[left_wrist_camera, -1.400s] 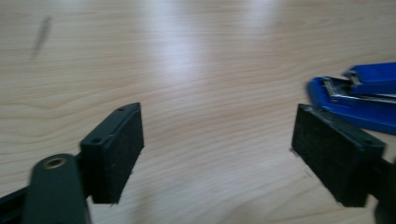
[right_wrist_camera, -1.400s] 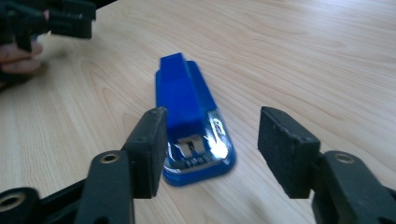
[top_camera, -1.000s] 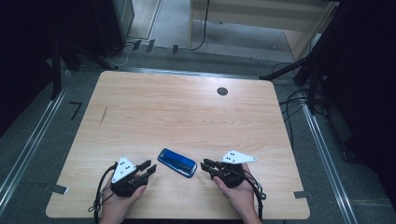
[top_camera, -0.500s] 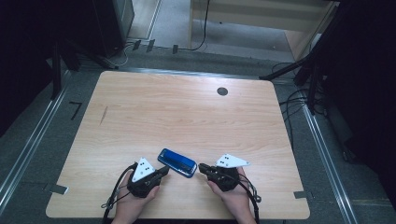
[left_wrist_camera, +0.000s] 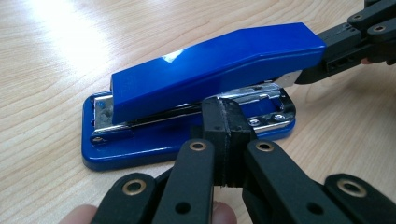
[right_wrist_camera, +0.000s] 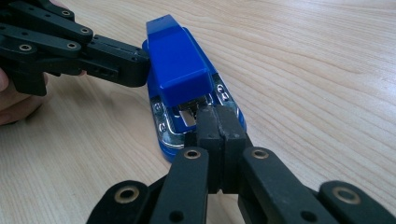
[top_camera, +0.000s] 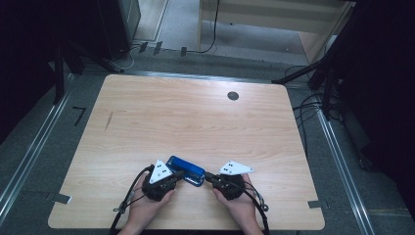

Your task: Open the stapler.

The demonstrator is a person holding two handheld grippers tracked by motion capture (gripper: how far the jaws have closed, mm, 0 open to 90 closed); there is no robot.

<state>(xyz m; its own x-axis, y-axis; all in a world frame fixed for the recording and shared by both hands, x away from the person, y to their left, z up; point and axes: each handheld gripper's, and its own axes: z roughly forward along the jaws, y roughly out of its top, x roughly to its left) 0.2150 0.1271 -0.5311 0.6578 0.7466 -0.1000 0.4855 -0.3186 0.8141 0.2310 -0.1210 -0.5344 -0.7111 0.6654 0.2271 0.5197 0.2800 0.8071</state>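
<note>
A blue stapler point(top_camera: 186, 169) lies flat near the front edge of the wooden table point(top_camera: 195, 122). My left gripper point(top_camera: 177, 174) is shut with nothing between its jaws. In the left gripper view its tips point(left_wrist_camera: 226, 122) meet the long side of the stapler point(left_wrist_camera: 210, 70). My right gripper point(top_camera: 208, 176) is shut too, also with nothing in it. In the right gripper view its tips point(right_wrist_camera: 219, 123) sit at the metal end of the stapler point(right_wrist_camera: 180, 65). The left gripper point(right_wrist_camera: 119, 59) shows there against the stapler's side. The right gripper point(left_wrist_camera: 348, 39) touches the stapler's far end in the left gripper view.
A round black grommet point(top_camera: 233, 96) sits in the table's far right part. A dark streak point(top_camera: 108, 121) marks the left side. Cables trail from both grippers over the front edge. Metal rails point(top_camera: 29, 156) run along the floor beside the table.
My left hand has slid right across the table until its gripper reached the stapler's side. The right gripper has edged slightly left toward the stapler's end. The stapler has stayed in place.
</note>
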